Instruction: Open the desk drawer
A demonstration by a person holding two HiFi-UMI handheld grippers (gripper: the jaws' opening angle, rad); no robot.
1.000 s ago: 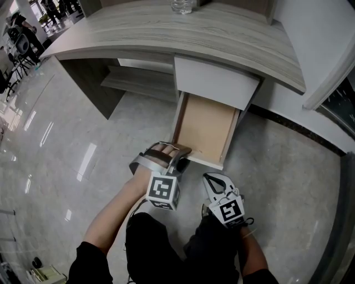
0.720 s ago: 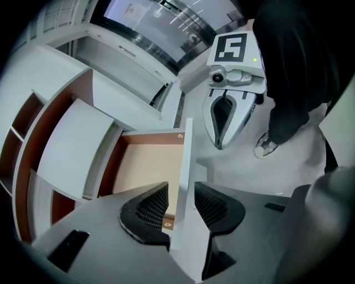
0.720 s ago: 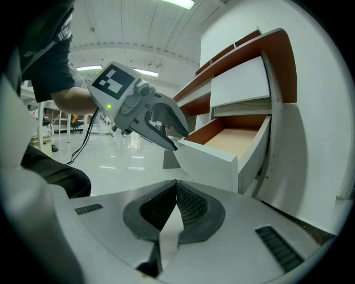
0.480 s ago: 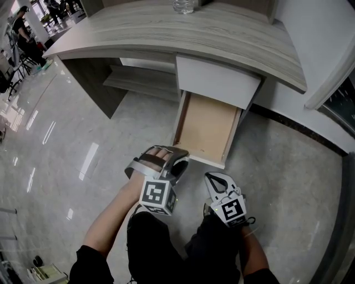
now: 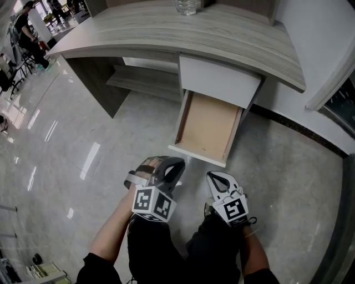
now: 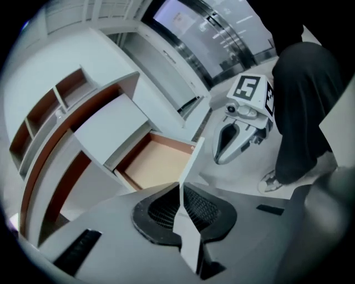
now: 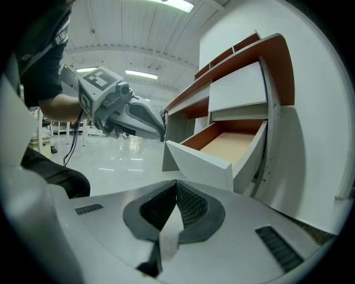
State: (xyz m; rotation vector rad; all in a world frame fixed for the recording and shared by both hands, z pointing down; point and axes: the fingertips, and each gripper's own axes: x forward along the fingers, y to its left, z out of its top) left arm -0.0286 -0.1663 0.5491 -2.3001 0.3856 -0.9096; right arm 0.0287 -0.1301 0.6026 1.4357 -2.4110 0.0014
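Observation:
The desk's lower drawer stands pulled out over the floor, its pale wooden inside bare; it also shows in the left gripper view and the right gripper view. My left gripper hangs a short way in front of the drawer's white front panel, apart from it. Its jaws have just been closing and now meet with nothing between them. My right gripper hovers beside it to the right, shut and empty.
The curved grey wood-grain desk carries a clear bottle at its far edge. A closed white upper drawer sits above the open one. A white wall panel stands at right. People stand far left on the glossy floor.
The left gripper has let go of the drawer front, drawn back toward me, rolled and closed its jaws. The right gripper has stayed put.

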